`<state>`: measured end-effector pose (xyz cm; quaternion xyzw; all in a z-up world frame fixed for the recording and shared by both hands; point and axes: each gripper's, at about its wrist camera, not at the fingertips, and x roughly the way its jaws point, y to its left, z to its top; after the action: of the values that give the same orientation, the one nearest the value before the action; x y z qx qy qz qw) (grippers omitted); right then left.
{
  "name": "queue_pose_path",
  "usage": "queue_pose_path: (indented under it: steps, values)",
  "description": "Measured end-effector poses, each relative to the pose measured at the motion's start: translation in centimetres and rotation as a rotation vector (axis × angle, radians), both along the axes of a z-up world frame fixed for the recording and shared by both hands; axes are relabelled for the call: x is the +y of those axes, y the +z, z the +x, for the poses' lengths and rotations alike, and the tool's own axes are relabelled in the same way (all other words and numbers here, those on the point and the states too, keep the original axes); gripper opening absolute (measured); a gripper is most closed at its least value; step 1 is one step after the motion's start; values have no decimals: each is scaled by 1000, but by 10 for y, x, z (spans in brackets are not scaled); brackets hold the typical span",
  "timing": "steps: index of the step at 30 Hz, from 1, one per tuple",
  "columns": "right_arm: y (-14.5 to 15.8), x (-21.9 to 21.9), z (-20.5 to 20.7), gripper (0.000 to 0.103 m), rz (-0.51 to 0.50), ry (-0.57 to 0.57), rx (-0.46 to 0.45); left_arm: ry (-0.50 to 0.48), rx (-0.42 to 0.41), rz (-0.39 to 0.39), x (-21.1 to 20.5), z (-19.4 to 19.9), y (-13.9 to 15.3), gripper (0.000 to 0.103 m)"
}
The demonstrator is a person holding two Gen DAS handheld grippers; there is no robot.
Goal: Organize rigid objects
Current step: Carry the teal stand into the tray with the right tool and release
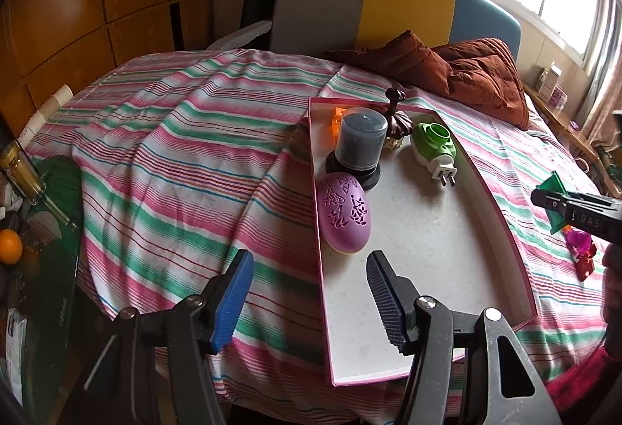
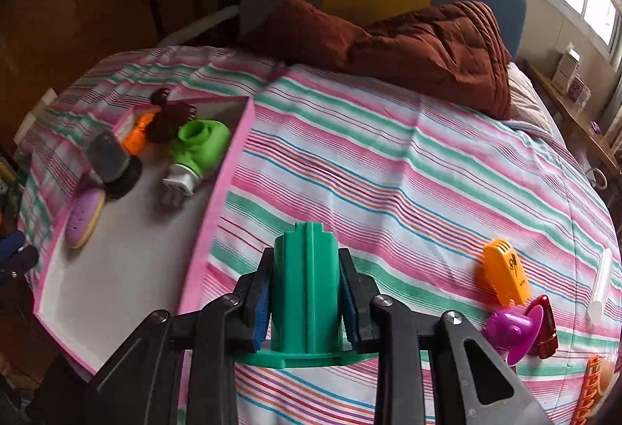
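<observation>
Progress partial: pink tray (image 1: 501,230) holds five items; our right gripper (image 2: 305,298) pinches green holder (image 2: 305,269); left gripper (image 1: 307,292) spread, empty; orange clip (image 2: 505,277) and others await

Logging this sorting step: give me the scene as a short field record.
surface: striped bedspread
tray: pink-rimmed, white inside
in tray: purple oval, dark cylinder, green plug, orange block, brown figure
on bedspread: orange clip, purple toy, red case
left gripper: open, empty, by the tray's near left rim
right gripper: shut on green piece, right of the tray
</observation>
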<state>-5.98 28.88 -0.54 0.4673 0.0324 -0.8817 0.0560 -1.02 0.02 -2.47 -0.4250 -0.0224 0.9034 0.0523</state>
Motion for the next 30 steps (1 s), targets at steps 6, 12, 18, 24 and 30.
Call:
queue_pose_path:
  steps: [6,12,18,24,30]
  values:
    - [18,-52,2,29,-39,120,27,5,-3,6,-2,-2,-1,61]
    - [9,-89,-9,29,-30,207,-17,20,-12,14,-9,-5,-3,61]
    - [-15,-115,-27,29,42,244,-88,25,-6,12,-12,-5,-2,61]
    - [-32,-111,-51,32,98,141,-89,25,-7,8,-14,-5,-2,61]
    - [-34,-112,-49,35,112,153,-76,27,-11,8,-14,-4,-3,61]
